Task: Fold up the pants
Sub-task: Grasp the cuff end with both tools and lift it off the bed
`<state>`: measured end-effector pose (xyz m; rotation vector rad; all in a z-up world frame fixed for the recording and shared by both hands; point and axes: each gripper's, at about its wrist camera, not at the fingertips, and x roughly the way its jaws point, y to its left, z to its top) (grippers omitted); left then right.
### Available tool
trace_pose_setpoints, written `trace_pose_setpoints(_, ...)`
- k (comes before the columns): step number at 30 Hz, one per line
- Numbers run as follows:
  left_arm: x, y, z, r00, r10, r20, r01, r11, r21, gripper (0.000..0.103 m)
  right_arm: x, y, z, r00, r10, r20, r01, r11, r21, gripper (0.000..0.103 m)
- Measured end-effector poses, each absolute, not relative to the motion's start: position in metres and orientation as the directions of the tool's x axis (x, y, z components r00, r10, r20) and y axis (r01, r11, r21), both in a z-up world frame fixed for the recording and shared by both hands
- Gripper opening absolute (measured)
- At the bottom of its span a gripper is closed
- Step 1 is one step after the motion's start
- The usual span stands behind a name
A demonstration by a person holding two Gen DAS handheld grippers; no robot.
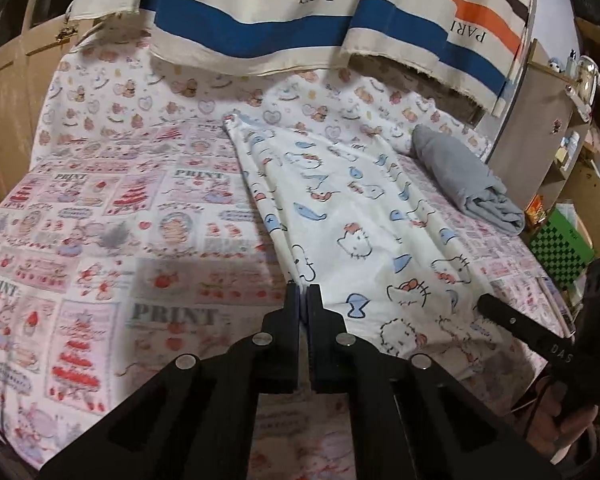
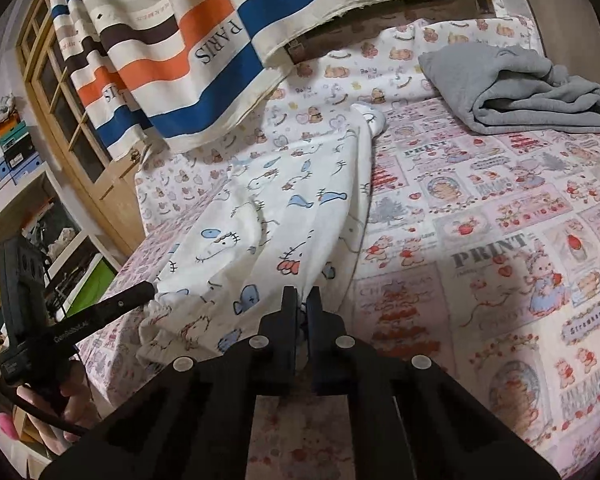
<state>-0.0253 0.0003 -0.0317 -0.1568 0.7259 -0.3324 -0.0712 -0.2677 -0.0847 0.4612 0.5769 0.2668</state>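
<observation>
White pants (image 1: 352,216) printed with cats and blue fish lie lengthwise on the bed, legs together, stretching away from both grippers. My left gripper (image 1: 303,290) is shut on the near left edge of the pants. My right gripper (image 2: 303,293) is shut on the near right edge of the pants (image 2: 276,224). The right gripper's finger (image 1: 512,322) shows at the right of the left wrist view. The left gripper's finger (image 2: 120,302) touches the gathered waistband at the left of the right wrist view.
The bed has a pink patterned sheet (image 1: 100,240). A folded grey garment (image 1: 460,176) lies at the far right, also in the right wrist view (image 2: 532,88). A striped curtain (image 1: 280,12) hangs over the head of the bed. Shelves (image 2: 16,184) and a green box (image 1: 560,244) stand beside the bed.
</observation>
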Motion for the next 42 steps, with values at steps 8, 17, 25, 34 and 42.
trace_pose_setpoints(8, -0.031, 0.008, -0.043, 0.707, -0.276, -0.652, 0.196, 0.961, -0.194, 0.0, -0.072, -0.266, -0.089, 0.804, 0.368, -0.466, -0.1, 0.858, 0.505, 0.004)
trace_pose_setpoints(17, -0.053, 0.012, -0.033, 0.747, -0.294, -0.596, 0.256, 0.955, -0.15, 0.0, -0.087, -0.269, -0.085, 0.83, 0.337, -0.445, -0.135, 0.895, 0.426, 0.007)
trace_pose_setpoints(25, -0.077, -0.001, -0.031, 0.705, -0.393, -0.591, 0.362, 0.915, -0.177, 0.031, -0.11, -0.253, -0.063, 0.866, 0.323, -0.381, -0.233, 0.936, 0.263, 0.026)
trace_pose_setpoints(34, -0.074, -0.023, -0.054, 0.602, -0.457, -0.655, 0.429, 0.877, -0.217, 0.035, -0.102, -0.232, -0.056, 0.825, 0.416, -0.382, -0.353, 0.908, 0.227, 0.026)
trace_pose_setpoints(42, -0.057, -0.029, -0.049, 0.594, -0.478, -0.647, 0.418, 0.871, -0.26, 0.018, -0.094, -0.208, -0.067, 0.769, 0.463, -0.441, -0.462, 0.879, 0.119, 0.026)
